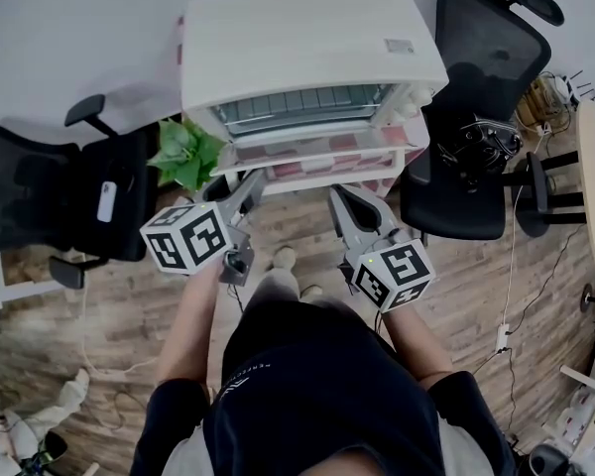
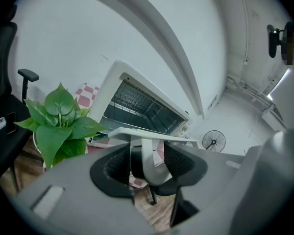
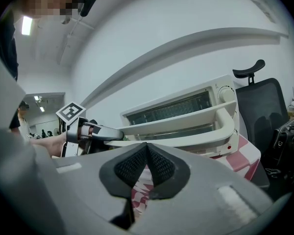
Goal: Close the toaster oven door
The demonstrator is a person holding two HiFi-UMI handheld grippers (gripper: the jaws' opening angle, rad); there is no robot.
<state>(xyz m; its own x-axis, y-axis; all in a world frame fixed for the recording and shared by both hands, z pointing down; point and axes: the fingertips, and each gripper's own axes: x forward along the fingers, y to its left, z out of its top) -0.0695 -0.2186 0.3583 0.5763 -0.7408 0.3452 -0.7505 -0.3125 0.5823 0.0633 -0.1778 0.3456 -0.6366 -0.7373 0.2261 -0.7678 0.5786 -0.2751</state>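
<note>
We can't make out the handle from the head view; the door [image 1: 317, 152] of the toaster oven [image 1: 307, 38] hangs open and flat and covers it. In the left gripper view the white handle [image 2: 148, 163] stands between the wide-apart jaws of the left gripper [image 1: 246, 186], a dark gap on one side, its lower end cut off by the gripper body. The right gripper [image 3: 147, 148] has its jaws pinched together on nothing, just under the door's front edge. A plant [image 1: 186, 155] crowds the left corner; an office chair [image 1: 476, 87] sits right; a pink checked cloth [image 1: 377, 181] lies under the oven.
</note>
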